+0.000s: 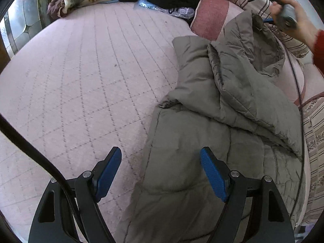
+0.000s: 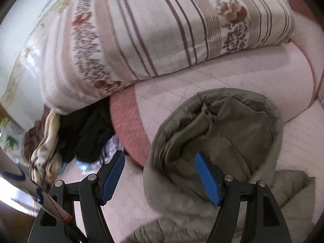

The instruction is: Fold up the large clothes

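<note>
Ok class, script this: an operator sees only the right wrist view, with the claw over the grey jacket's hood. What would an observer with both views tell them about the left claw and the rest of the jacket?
Observer: The left claw is open and straddles the jacket edge, with nothing gripped.
Operator: Is the jacket lying flat?
Observer: No, its upper part lies folded over the body.
Operator: What's beside it?
Observer: Bare pink quilted bedspread, on the left in the left wrist view.
</note>
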A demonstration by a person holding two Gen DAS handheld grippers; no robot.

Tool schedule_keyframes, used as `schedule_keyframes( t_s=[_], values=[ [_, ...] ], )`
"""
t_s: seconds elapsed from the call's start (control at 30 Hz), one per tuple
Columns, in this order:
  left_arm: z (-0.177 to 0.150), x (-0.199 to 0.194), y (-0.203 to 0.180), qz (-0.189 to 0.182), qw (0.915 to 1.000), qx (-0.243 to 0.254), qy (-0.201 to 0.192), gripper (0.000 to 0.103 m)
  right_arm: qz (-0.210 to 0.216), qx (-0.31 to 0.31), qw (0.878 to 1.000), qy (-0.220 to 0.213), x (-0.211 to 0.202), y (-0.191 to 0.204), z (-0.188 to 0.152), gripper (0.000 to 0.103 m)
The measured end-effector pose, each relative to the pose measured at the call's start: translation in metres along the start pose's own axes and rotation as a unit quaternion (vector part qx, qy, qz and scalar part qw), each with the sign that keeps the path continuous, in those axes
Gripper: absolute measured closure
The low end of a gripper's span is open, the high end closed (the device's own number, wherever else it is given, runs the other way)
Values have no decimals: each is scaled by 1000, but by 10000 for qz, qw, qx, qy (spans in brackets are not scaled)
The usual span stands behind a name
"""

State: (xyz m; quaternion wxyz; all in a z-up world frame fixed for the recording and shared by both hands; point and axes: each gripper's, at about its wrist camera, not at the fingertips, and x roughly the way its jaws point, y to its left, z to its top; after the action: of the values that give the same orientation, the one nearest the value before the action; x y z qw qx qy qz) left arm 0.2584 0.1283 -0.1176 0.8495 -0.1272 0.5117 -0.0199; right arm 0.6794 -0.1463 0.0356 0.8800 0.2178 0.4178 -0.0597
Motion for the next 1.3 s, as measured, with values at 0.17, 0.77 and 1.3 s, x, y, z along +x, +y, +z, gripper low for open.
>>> schedule_keyframes(
  t_s=[0.17,0.77,1.3],
  values=[
    [0,3,-1,-84,9999,-24,59,24,-217,259,9993,134,38,-13,9,29],
    [-1,-33,8,-402,9988,-223,-166,24,30,-1355,9906,184,-187,-48,-129,98],
    [-11,-48,35,-89,9981,-526,-313,24,-301,-86,9887,1469,-106,-148,-309,97]
  ],
)
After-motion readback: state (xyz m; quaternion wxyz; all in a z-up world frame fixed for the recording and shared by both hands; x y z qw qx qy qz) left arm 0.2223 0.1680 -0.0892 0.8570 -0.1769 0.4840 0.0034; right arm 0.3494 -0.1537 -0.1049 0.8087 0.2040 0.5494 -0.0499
